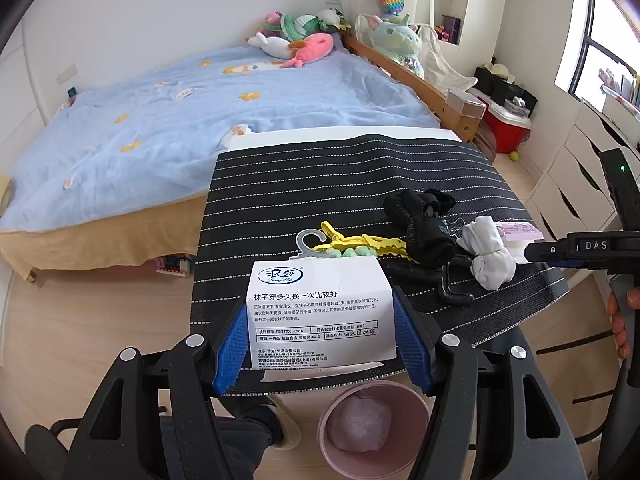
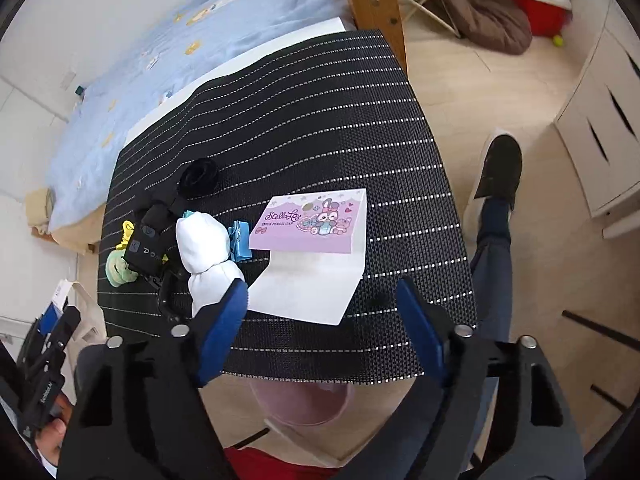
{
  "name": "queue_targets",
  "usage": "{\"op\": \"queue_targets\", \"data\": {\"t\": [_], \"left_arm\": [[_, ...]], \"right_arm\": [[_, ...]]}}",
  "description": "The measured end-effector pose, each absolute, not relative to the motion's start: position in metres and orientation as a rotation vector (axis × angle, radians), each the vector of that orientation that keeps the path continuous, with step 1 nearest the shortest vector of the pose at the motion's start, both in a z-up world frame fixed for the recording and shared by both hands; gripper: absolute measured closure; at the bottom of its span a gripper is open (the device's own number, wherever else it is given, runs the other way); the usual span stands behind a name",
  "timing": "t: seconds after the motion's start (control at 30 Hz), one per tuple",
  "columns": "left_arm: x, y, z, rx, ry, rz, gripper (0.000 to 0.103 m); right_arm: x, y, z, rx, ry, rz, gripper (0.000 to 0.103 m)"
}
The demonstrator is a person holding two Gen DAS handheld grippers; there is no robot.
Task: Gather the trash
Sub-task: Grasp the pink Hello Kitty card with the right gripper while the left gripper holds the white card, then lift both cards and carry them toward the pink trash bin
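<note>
Left gripper (image 1: 322,322) closed on a white sock label (image 1: 320,312), blue pads (image 1: 234,340) pressing both side edges; label held above the near edge of the striped mat (image 1: 340,176). Below it, on the floor, a pink bin (image 1: 376,428) with something pale inside. Right gripper (image 2: 322,300) open, nothing between the pads (image 2: 222,328), hanging over the near part of the mat just in front of a folded pink card (image 2: 316,236). Left of the card, a white sock ball (image 2: 206,252) touching a blue clip (image 2: 240,240); further left a black sock (image 2: 146,246) and a yellow clip (image 2: 126,234).
</note>
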State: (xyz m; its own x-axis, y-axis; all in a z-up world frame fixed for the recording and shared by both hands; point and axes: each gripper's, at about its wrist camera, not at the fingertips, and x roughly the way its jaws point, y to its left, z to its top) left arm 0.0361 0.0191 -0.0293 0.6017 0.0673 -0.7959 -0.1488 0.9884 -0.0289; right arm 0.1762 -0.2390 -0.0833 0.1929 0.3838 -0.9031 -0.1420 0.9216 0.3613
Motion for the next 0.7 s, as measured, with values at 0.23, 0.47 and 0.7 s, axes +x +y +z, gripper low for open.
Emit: {"op": "queue_targets", "data": {"t": [0.23, 0.47, 0.7], "left_arm": [[0.038, 0.017, -0.033, -0.098, 0.925, 0.12, 0.039], [0.037, 0.018, -0.033, -0.1, 0.925, 0.121, 0.039], [0.037, 0.019, -0.034, -0.101, 0.925, 0.12, 0.039]], "right_arm": [[0.18, -0.243, -0.083, 0.262, 1.326, 0.378, 0.052], [0.18, -0.242, -0.081, 0.271, 1.312, 0.398, 0.083], [0.179, -0.24, -0.07, 0.284, 1.273, 0.433, 0.099]]}}
